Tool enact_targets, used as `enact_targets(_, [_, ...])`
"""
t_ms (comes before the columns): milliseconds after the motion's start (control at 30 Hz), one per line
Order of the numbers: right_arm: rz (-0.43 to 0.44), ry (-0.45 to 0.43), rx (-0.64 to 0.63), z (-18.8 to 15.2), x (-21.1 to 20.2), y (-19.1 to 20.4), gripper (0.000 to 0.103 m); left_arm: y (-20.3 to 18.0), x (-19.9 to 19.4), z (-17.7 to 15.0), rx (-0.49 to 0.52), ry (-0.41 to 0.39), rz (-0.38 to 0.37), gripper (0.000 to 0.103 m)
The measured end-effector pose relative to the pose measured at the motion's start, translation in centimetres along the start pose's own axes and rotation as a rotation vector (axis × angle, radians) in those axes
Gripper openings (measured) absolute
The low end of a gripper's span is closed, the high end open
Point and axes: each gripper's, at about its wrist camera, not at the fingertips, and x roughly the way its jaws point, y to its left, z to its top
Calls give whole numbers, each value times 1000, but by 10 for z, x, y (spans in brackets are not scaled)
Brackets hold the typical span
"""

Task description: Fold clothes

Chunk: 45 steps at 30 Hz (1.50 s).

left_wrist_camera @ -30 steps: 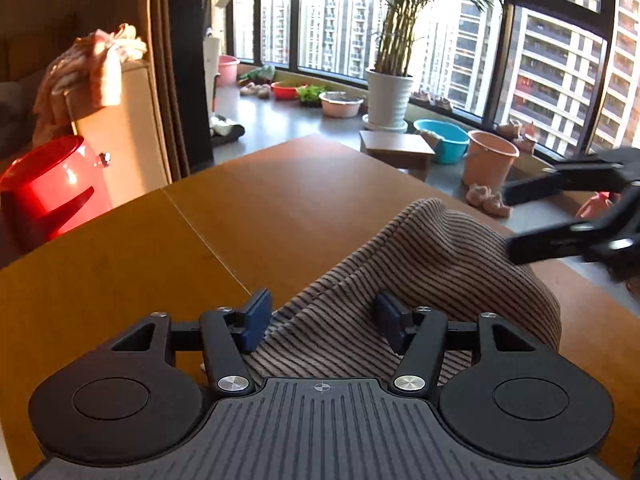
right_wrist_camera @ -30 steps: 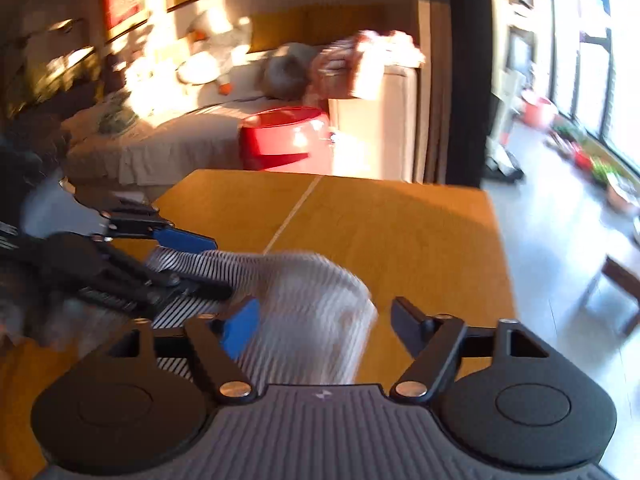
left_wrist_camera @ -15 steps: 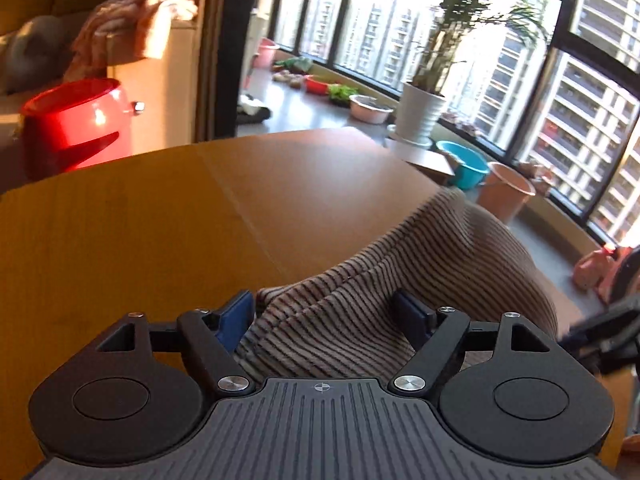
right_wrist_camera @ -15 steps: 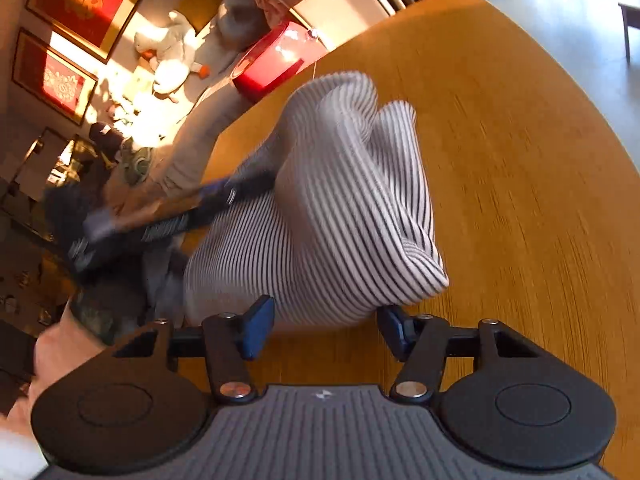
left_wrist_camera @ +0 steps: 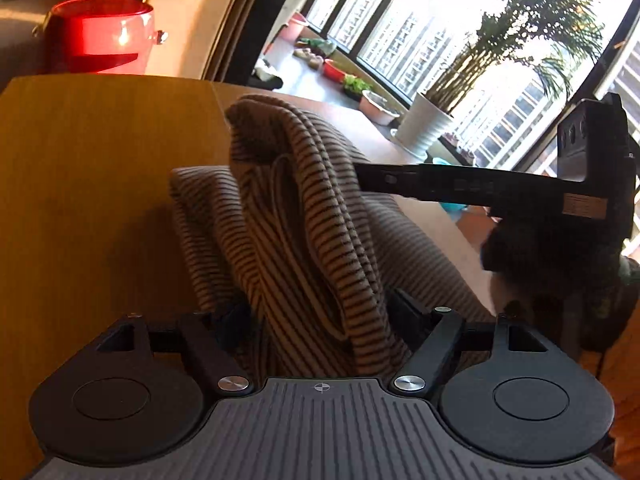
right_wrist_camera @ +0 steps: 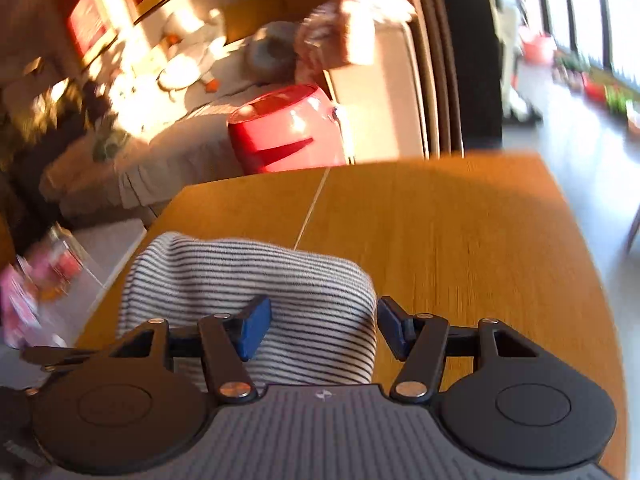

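Note:
A grey-and-black striped garment (left_wrist_camera: 304, 216) lies bunched in thick folds on the wooden table (left_wrist_camera: 80, 184). My left gripper (left_wrist_camera: 316, 316) is open, with a raised fold of the garment standing between its fingers. The right gripper's fingers (left_wrist_camera: 440, 184) reach in from the right and touch that fold near its top. In the right wrist view the garment (right_wrist_camera: 256, 276) lies as a low rounded heap, and my right gripper (right_wrist_camera: 324, 328) is open with the heap's near edge between its blue pads.
A red pot (left_wrist_camera: 100, 36) stands beyond the table's far edge, also in the right wrist view (right_wrist_camera: 288, 132). A potted plant (left_wrist_camera: 432, 124) and bowls sit by the windows. A bed (right_wrist_camera: 152, 152) lies past the table (right_wrist_camera: 440, 240). The table seam (right_wrist_camera: 312, 208) runs away from me.
Both grippers swung to new angles around the garment. The cloth went from a smooth dome to a raised, bunched fold. The right gripper, earlier off at the side, now reaches into the fold.

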Motion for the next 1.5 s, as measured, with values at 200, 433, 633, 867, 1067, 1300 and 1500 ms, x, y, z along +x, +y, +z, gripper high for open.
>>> enact_targets(200, [-65, -46, -97, 1, -17, 4, 66, -3, 2, -1, -15, 0, -20, 82])
enact_targets(433, [-40, -79, -113, -16, -58, 12, 70, 10, -33, -7, -20, -73, 14, 82])
enact_targets(633, [112, -42, -200, -49, -78, 52, 51, 17, -66, -14, -12, -142, 34, 61])
enact_targets(867, [53, -11, -332, -70, -66, 75, 52, 36, -68, -20, -72, -90, 62, 44])
enact_targets(1067, [13, -112, -342, -49, -93, 79, 67, 27, -36, -26, -70, -19, 1, 37])
enact_targets(1300, [-3, -105, -381, -30, -68, 104, 74, 17, -25, -21, -43, -11, -8, 37])
enact_targets(1500, [-24, -65, -326, -25, -38, 98, 55, 17, -22, -22, -45, -10, -5, 38])
